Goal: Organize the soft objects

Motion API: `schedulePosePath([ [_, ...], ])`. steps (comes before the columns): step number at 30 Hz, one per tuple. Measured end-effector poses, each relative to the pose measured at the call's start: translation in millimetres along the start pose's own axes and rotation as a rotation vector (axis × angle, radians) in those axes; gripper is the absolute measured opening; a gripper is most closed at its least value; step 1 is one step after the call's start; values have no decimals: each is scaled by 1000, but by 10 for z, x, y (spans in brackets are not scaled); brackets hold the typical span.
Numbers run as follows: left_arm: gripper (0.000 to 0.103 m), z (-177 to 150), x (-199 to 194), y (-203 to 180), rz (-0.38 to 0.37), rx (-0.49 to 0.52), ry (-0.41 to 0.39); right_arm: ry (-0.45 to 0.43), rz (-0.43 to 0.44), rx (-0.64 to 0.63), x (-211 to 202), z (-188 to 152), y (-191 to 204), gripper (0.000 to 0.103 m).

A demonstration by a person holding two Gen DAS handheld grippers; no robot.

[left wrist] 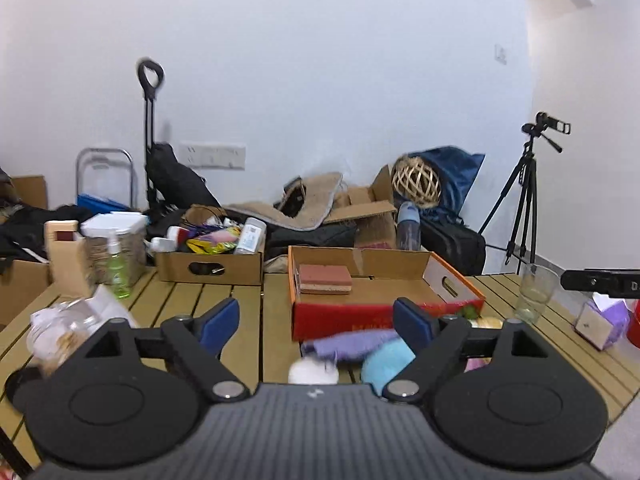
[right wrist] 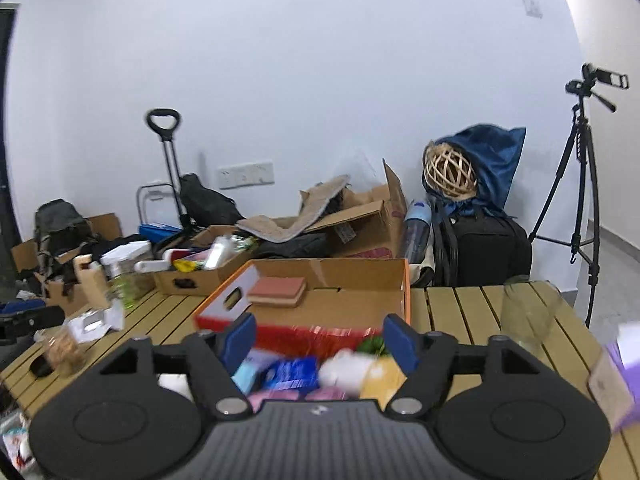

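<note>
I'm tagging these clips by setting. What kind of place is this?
Probably a spare room used as a recording and storage space: a black camera tripod stands by the bare white wall, open cardboard boxes and bags are piled on the floor, and a slatted wooden table holds clutter.

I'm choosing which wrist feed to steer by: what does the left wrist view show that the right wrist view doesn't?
Only the left wrist view shows a purple knit cloth, a light blue soft ball and a green spray bottle.

Only the right wrist view shows a blue packet and a yellow soft item, both blurred.

Both show the red-fronted cardboard tray holding a red-topped sponge, and a clear glass. Left gripper and right gripper are open and empty.
</note>
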State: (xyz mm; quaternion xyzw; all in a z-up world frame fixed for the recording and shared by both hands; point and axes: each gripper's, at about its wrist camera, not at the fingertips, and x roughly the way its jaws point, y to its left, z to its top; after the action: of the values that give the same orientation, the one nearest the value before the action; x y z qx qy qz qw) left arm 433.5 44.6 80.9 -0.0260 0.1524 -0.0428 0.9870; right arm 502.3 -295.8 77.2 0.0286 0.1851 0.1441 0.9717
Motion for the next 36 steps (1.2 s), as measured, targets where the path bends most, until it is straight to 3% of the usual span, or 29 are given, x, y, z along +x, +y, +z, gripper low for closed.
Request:
schedulePosePath([
  [2,94,-279,-271,-53,24,-18,-16,-37,-14,-22,-268,-265,115,83],
  [6,95,-811,-707,-81,45,-81,11,-85,-52,-42,-755,-876,321,84],
  [9,95,-1069,-895,-102,28,-90,51,-75,-62,-45,-1008,-1317,500,86],
  [13,95,-1087,-930,-191,16,-37,45,-11,-54,-79,-1096,-1604,638,86],
  [17,95,-1100,-868,-291,-23,-41,41,-22,-77,-84,-1116,-1641,638,86],
  [22,94,-1083,-496,-475,-91,-8,70,-2,-93,-25,-828,-1611,413,85],
  [26,91,-809,60,-739,-180,36,75,18,-121,12,-401,-1454,144,81],
  [29,82,-591,574,-955,-253,68,86,13,-133,33,-24,-1251,-93,79],
  [32,67,-474,1130,-1166,-219,83,175,24,-153,44,417,-1043,-325,75],
  [36,60,-398,1748,-1360,-257,93,207,53,-165,38,931,-849,-518,74],
])
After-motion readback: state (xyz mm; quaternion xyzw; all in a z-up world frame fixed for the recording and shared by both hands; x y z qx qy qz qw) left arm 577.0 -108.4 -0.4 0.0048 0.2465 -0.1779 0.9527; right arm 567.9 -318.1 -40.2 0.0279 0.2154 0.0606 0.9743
